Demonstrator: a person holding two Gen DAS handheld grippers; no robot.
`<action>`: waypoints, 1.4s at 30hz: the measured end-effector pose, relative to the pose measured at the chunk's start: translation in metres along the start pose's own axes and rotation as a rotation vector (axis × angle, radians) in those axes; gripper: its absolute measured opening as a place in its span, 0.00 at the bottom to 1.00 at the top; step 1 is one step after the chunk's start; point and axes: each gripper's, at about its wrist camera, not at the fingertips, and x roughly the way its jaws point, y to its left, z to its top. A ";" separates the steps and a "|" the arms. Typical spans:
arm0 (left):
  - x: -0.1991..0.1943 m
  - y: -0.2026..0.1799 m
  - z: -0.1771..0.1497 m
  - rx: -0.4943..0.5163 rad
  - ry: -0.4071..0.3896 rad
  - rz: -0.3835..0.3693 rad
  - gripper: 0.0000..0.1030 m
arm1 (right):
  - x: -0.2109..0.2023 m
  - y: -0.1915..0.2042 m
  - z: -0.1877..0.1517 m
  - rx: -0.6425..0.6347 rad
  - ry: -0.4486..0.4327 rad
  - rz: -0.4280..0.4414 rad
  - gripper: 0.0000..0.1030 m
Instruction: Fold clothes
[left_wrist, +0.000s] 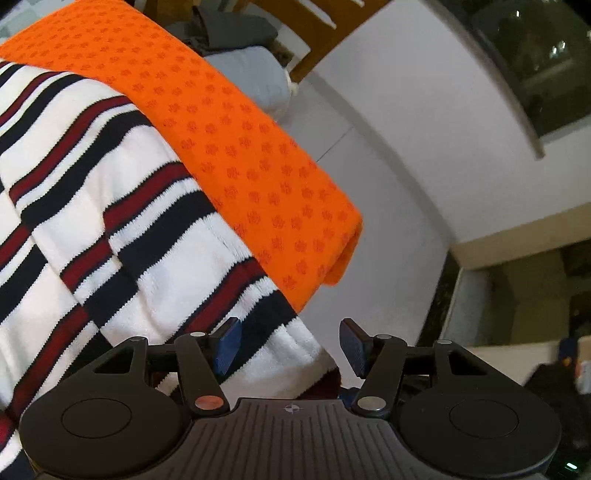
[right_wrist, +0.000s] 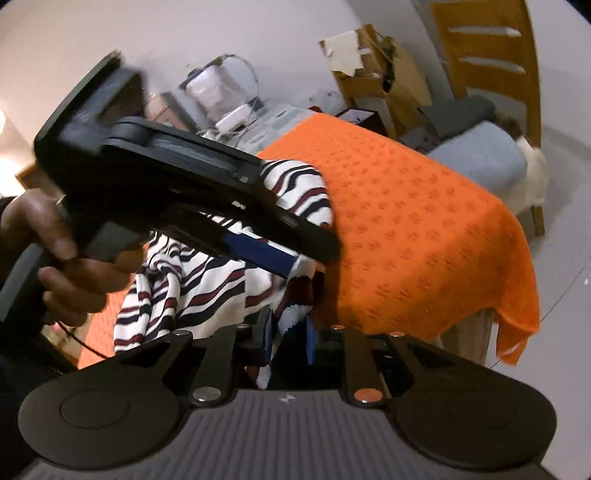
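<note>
Surface: table draped in an orange dotted woven cloth, pale floor around it, white wall beyond.

Nearest, right wrist view: right gripper, blue pads close together with a fold of the white knit garment with navy and maroon stripes pinched between them. The garment hangs crumpled off the table edge, partly on the orange cloth.

Left gripper: in its own view, pads well apart, nothing between them; striped knit lies just under and ahead of the left pad. It also appears in the right wrist view, held by the person's hand above the garment.

Farther: grey-blue bundled fabric on a wooden slat-back chair; cardboard box and clutter behind the table.

Judgement: early step, garment lifted but not yet spread flat. Next move calls for the left gripper to take a second edge or corner so the knit can be stretched and laid flat on the cloth.
</note>
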 end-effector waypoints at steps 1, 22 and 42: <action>0.001 0.001 0.000 -0.005 0.002 0.003 0.48 | 0.001 0.003 0.001 -0.016 0.010 -0.005 0.20; -0.002 0.020 -0.002 -0.092 -0.010 0.008 0.15 | 0.036 -0.042 0.006 0.157 0.085 0.047 0.28; -0.053 0.106 0.128 -0.234 -0.249 0.217 0.53 | 0.041 -0.035 0.005 0.218 0.125 0.000 0.16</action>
